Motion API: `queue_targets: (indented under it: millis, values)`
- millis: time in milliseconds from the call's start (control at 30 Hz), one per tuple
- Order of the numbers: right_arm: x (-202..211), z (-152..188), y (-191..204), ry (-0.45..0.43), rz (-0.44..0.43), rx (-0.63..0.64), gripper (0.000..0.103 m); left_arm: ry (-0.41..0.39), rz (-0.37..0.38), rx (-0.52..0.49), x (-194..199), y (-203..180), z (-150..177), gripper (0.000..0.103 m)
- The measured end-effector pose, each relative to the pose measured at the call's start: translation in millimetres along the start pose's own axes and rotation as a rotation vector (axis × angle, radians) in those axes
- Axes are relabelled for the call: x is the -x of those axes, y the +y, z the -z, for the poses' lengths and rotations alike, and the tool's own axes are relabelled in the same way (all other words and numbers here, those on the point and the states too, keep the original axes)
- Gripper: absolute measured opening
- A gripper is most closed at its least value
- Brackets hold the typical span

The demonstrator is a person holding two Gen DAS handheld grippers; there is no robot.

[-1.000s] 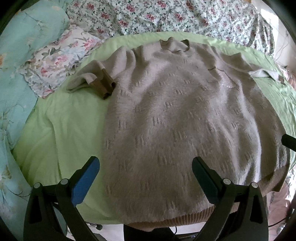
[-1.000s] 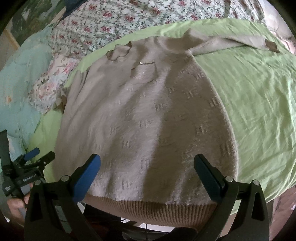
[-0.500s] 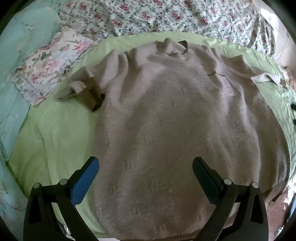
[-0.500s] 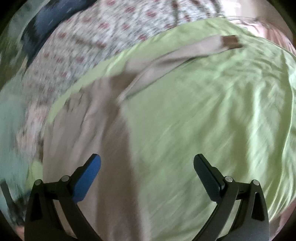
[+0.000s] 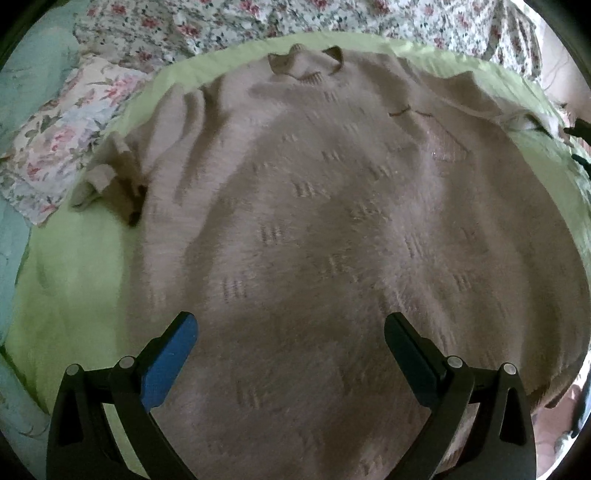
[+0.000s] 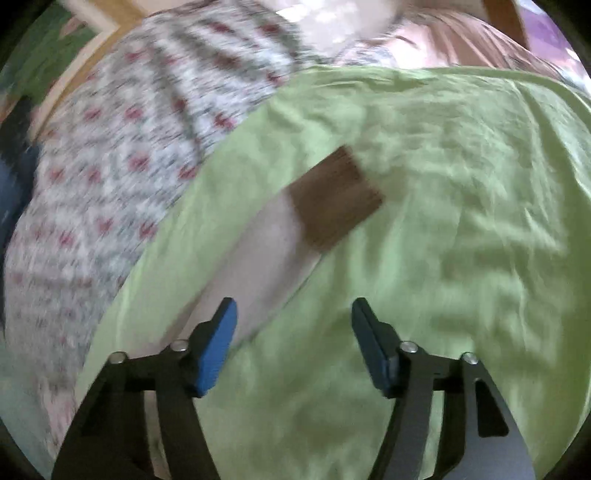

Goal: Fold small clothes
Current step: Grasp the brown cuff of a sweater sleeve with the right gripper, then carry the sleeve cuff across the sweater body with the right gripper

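A beige knitted sweater (image 5: 332, 229) lies flat, front up, on a light green sheet (image 5: 74, 280), neck at the far side. Its left sleeve (image 5: 110, 181) is bunched up beside the body. My left gripper (image 5: 290, 328) is open and empty above the sweater's lower part. In the right wrist view the other sleeve (image 6: 258, 254) stretches across the sheet (image 6: 461, 221) and ends in a brown ribbed cuff (image 6: 336, 195). My right gripper (image 6: 293, 314) is open and empty just short of that sleeve, cuff ahead of it.
A floral quilt (image 5: 221, 22) lies along the far edge of the sheet, and also shows in the right wrist view (image 6: 110, 166). A floral pillow (image 5: 62, 140) and teal bedding (image 5: 14, 229) lie to the left.
My right gripper has swung right from the sweater's hem out to the far sleeve and cuff and narrowed its opening. My left gripper has moved forward over the sweater's body.
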State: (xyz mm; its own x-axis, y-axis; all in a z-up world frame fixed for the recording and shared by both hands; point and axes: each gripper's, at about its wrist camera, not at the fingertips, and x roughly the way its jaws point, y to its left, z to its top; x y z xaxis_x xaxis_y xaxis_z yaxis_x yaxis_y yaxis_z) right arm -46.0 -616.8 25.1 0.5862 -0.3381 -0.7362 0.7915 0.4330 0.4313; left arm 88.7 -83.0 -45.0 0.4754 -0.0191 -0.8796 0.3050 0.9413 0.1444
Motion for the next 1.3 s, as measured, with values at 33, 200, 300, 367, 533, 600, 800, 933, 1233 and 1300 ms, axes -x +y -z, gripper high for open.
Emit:
queue_targets:
  millis: [33, 200, 300, 367, 533, 600, 800, 933, 1233, 1300]
  values:
    - [-8, -6, -3, -0.008, 0.014, -0.018, 0.059, 0.011, 0.003, -0.002, -2, -1, -1, 0.101]
    - [-28, -29, -8, -0.066, 0.008, -0.053, 0.054, 0.018, 0.020, 0.000, -10, -7, -13, 0.101]
    - [-37, -41, -2, -0.055, 0.012, -0.043, 0.014, 0.012, 0.033, 0.011, -12, -7, -18, 0.101]
    - [-36, -42, 5, -0.043, 0.003, -0.017, 0.009, 0.007, 0.037, 0.014, -13, -7, -21, 0.101]
    - [-11, -17, 64, -0.044, -0.081, 0.166, 0.009, 0.009, 0.048, 0.008, -15, -8, -19, 0.101]
    - [1, 3, 96, -0.027, -0.155, 0.249, 0.009, 0.009, 0.051, 0.007, -14, -6, -17, 0.101]
    - [19, 89, 201, 0.124, -0.400, 0.452, 0.009, 0.003, 0.055, 0.050, -10, 12, -11, 0.101]
    - [18, 162, 265, 0.261, -0.536, 0.535, 0.009, -0.008, 0.054, 0.088, -6, 28, -7, 0.101]
    - [-8, 307, 362, 0.519, -0.691, 0.577, 0.009, -0.049, 0.113, 0.179, -9, 63, -11, 0.101]
    - [-14, 335, 376, 0.563, -0.701, 0.598, 0.009, -0.059, 0.154, 0.208, -10, 73, -17, 0.101]
